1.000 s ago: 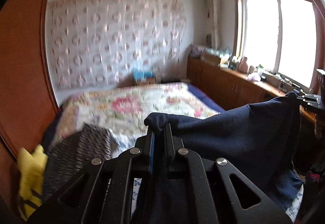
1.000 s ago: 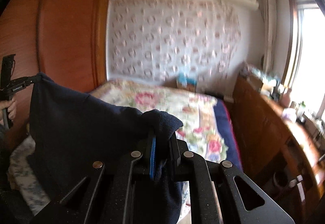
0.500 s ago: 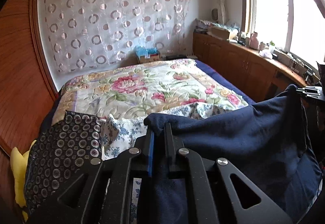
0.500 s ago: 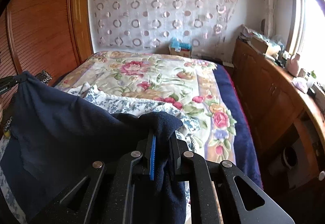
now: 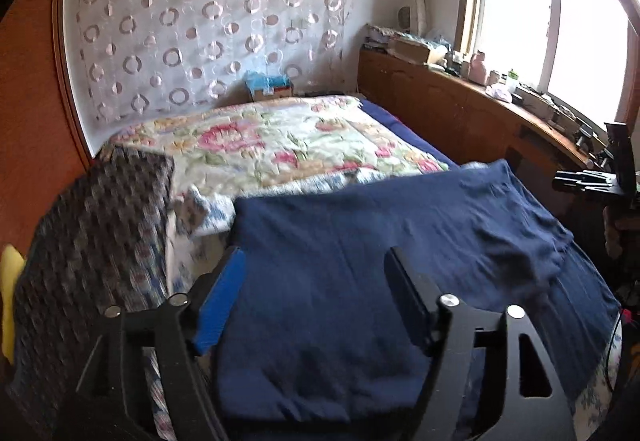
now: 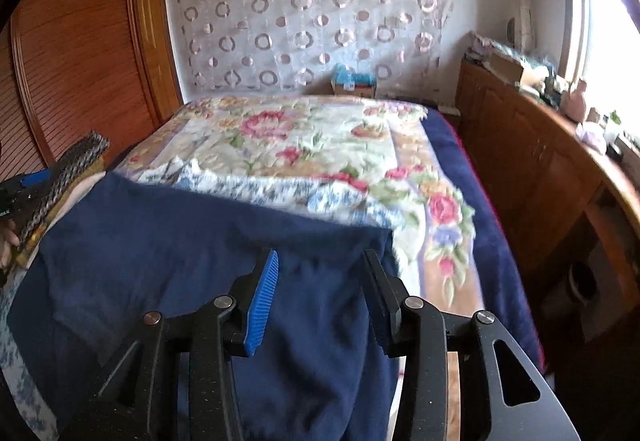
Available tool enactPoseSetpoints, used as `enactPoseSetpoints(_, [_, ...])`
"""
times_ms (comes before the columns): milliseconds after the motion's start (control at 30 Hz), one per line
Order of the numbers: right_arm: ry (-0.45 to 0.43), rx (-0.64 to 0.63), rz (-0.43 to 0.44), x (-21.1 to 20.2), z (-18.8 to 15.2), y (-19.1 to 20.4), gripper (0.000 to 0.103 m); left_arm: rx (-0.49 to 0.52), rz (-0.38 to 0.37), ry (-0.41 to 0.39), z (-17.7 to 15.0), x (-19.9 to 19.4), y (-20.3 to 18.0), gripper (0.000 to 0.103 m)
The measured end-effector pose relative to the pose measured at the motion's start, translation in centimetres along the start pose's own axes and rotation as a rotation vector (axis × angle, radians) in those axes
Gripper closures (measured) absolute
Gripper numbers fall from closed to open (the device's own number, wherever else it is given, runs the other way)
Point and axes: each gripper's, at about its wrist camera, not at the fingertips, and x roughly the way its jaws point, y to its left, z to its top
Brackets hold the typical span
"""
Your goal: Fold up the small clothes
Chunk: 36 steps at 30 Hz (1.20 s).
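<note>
Navy garment (image 5: 360, 261) flat, lightly creased, on bed (image 5: 280, 137); both grippers' fingers (image 6: 262, 299) just spread.

floral quilt (image 5: 280, 145) beyond the navy garment (image 5: 360, 261) lies bare, open to reach. patterned dark cloth (image 5: 92, 241) crowds the left edge, wooden cabinet (image 6: 540, 161) walls the right, wardrobe (image 6: 80, 61) the left.

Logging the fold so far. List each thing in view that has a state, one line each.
Navy garment: spread flat on the bed, released, near part doubled over.
Left gripper: open, jaws just opening, garment beneath the fingers, not pinched.
Right gripper: open, jaws just opening, garment beneath.
Patterned cloth: lying beside the garment.
Floral quilt: spread on the bed.
</note>
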Motion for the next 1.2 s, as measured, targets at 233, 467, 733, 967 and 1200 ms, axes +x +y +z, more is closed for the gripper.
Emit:
enactPoseSetpoints(233, [0.084,0.075,-0.030,-1.9,-3.5,-1.4,0.059,-0.031,0.024,0.047,-3.3,-0.9,-0.7,0.029])
enactPoseSetpoints(467, [0.146,0.110,-0.019,-2.8,-4.5,-1.9,0.059,-0.045,0.038,0.096,-5.5,-1.5,-1.3,0.029])
enactPoseSetpoints(733, [0.151,0.069,-0.021,-1.3,-3.3,-1.2,0.059,-0.137,0.071,0.132,-7.4,-1.7,-0.3,0.029])
enactPoseSetpoints(967, [0.131,0.039,-0.049,-1.1,-3.9,-1.3,0.059,-0.175,0.086,0.164,-8.0,-0.7,-0.3,0.029])
enactPoseSetpoints(1200, [0.129,0.039,-0.046,-0.5,-4.0,-0.9,0.059,-0.201,0.129,0.184,-7.3,1.4,-0.3,0.029])
